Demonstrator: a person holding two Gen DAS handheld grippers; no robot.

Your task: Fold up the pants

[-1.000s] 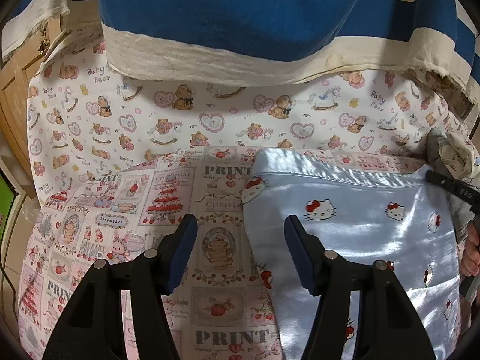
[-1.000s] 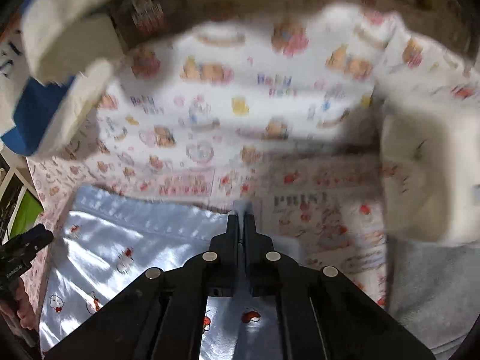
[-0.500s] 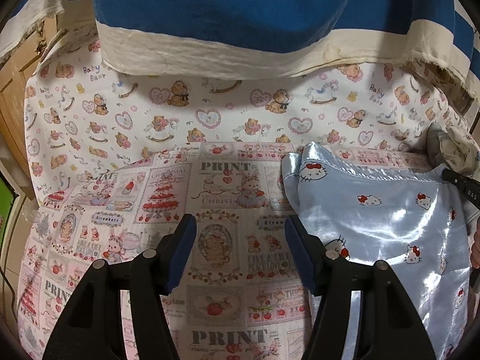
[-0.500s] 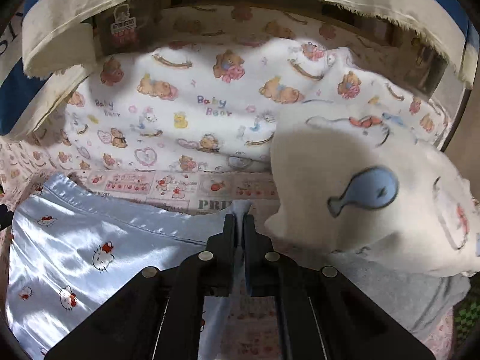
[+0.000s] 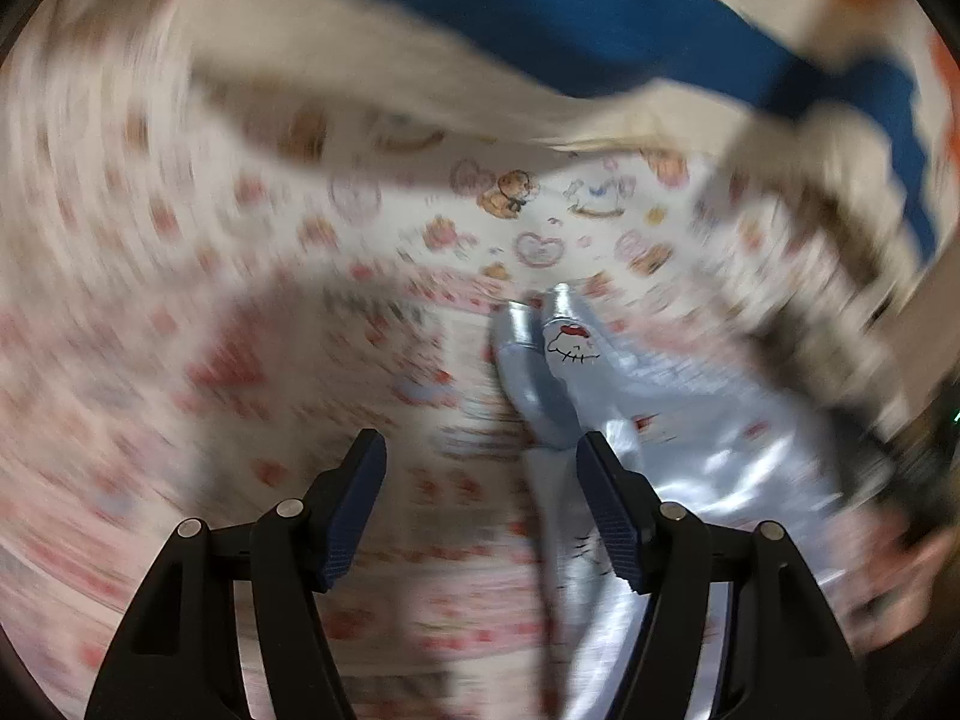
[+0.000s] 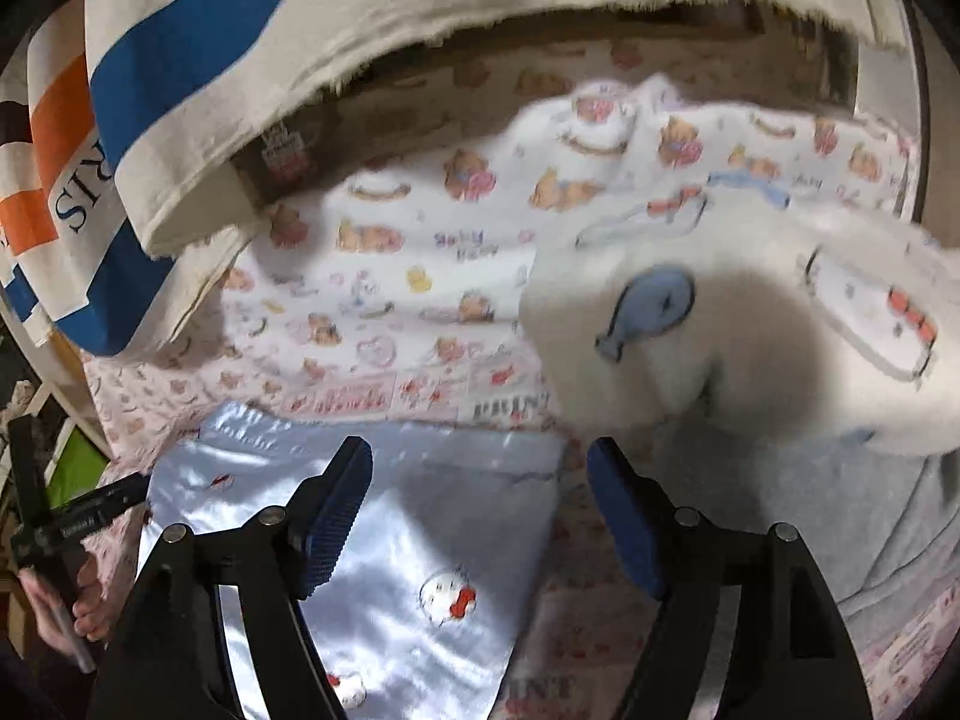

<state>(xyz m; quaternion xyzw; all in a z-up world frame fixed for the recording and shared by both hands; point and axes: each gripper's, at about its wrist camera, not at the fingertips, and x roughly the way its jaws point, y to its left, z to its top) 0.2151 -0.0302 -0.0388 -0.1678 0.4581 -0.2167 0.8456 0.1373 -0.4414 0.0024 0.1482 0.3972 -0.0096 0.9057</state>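
Observation:
The pale blue satin pants (image 6: 390,540) with a cat-face print lie on the pink print quilt (image 6: 576,630). My right gripper (image 6: 480,462) hovers over their top right corner, jaws opening, pads touching nothing; the cloth lies flat beneath them. The left wrist view is badly blurred. In it the left gripper (image 5: 483,480) is open and its jaws are still opening. A bunched edge of the pants (image 5: 540,396) runs just inside the right finger (image 5: 606,510), not pinched. The left gripper (image 6: 66,522) and the hand on it also show at the left edge of the right wrist view.
A white fleece item with a blue fish (image 6: 654,306) and a grey cloth (image 6: 840,516) lie right of the pants. A blue and cream striped cloth (image 6: 210,48) hangs over the back. A bear-print sheet (image 6: 390,240) covers the far surface.
The right gripper went from shut on the pants' edge to wide open, and that edge now lies flat. The left view has swung and blurred, with the pants' edge bunched near its right finger.

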